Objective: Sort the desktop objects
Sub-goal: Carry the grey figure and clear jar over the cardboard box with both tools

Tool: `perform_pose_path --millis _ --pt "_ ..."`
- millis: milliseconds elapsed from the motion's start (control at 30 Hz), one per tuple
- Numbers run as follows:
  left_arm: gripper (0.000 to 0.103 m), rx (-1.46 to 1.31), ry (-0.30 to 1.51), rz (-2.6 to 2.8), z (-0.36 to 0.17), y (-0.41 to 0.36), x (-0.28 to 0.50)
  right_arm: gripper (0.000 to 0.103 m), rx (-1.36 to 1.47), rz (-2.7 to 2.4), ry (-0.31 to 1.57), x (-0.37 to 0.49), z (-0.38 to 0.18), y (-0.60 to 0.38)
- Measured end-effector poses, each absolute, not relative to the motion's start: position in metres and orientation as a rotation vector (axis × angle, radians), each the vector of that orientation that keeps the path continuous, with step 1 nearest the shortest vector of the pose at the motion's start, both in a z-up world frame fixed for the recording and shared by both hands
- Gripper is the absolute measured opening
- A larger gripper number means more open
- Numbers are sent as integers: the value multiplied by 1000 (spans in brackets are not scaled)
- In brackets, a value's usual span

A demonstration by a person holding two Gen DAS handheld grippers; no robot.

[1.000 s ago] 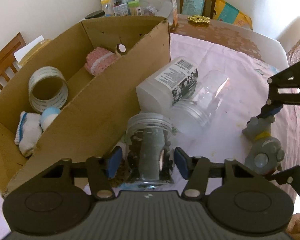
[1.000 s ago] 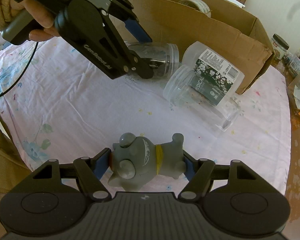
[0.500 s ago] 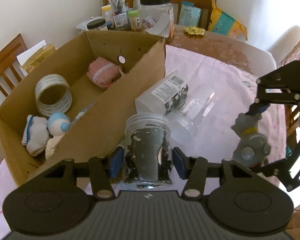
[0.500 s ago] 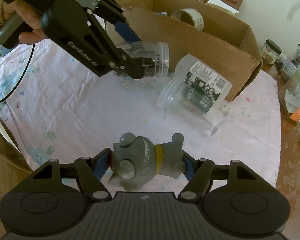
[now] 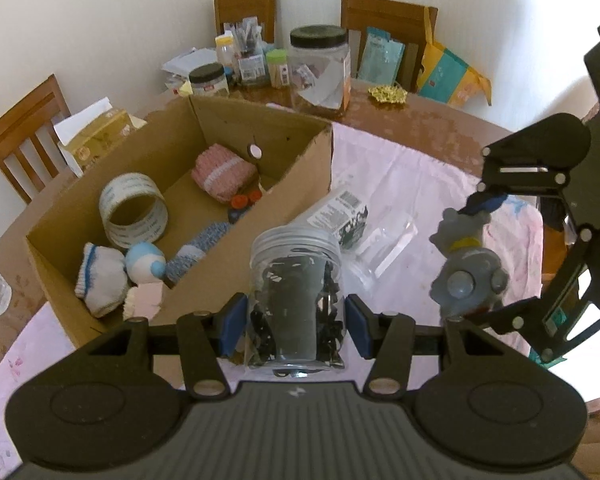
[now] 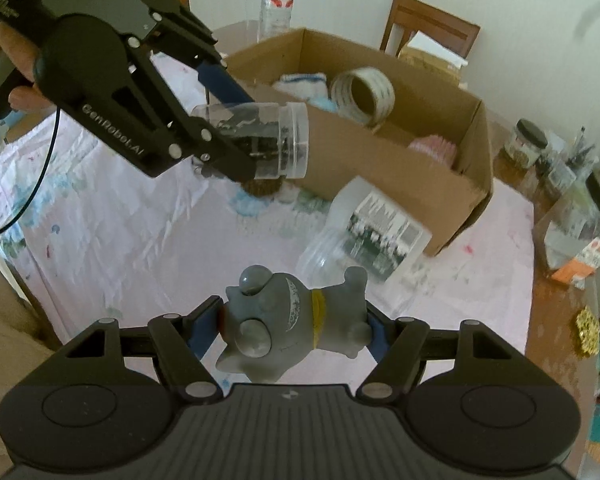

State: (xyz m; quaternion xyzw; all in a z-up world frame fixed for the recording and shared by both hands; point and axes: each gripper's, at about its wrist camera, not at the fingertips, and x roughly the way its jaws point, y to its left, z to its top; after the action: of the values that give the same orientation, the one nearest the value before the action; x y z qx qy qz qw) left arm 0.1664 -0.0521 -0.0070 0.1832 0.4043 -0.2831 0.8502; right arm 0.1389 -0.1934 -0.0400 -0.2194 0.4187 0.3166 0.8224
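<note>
Both grippers hold objects above the counter (image 6: 132, 240).
Left gripper (image 5: 296, 322) clamps a clear jar (image 5: 296, 280); right gripper (image 6: 296, 328) clamps a grey toy (image 6: 292, 320).

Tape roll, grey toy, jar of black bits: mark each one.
tape roll (image 5: 134, 210), left wrist view, on its outer band inside the box.
grey toy (image 6: 288, 320), right wrist view, on its body.
jar of black bits (image 5: 296, 284), left wrist view, on its clear side wall.

round table (image 5: 440, 128), pink cloth (image 5: 412, 184), cardboard box (image 5: 296, 168)
</note>
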Motion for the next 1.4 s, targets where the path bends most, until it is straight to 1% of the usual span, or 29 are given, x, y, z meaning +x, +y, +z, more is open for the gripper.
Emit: perform_pose_path --millis 733,1100,1400 --pt "53 324 787 -468 35 -37 195 76 -504 769 749 194 12 -183" --pt "53 310 788 -368 42 -25 217 76 -512 824 688 239 29 -171" --pt "53 297 803 -325 38 -17 233 76 -518 860 681 269 29 -160"
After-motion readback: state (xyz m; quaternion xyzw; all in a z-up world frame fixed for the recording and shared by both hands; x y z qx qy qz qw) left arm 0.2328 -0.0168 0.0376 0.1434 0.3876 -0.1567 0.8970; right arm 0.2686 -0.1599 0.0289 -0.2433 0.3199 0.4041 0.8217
